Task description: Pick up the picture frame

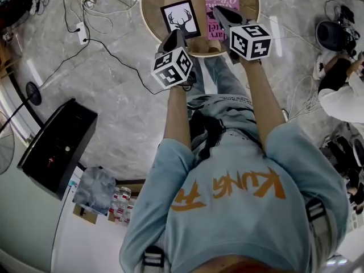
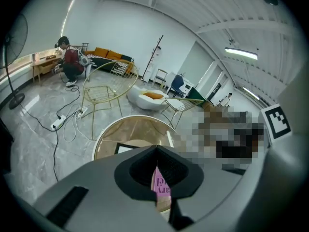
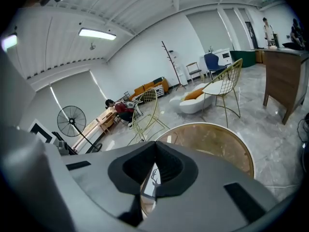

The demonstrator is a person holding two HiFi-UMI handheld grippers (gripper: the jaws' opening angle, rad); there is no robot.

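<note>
I have the left gripper [image 1: 177, 34] and right gripper [image 1: 219, 11] above the table [image 1: 150, 17], jaws pressed together, both empty. The frame [image 1: 181, 19] lies left of the book [image 1: 211, 27].

Open-plan office lounge: marble floor [image 1: 116, 104], wire chairs [image 2: 103, 92], sofa [image 2: 112, 56].

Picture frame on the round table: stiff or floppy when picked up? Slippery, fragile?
The picture frame has a rigid-looking black border round a deer print: probably stiff and light. It seems to lie flat on the glossy table, so it may slide rather than lift at an edge. Glazed front, if any, would be fragile; cannot tell.
</note>
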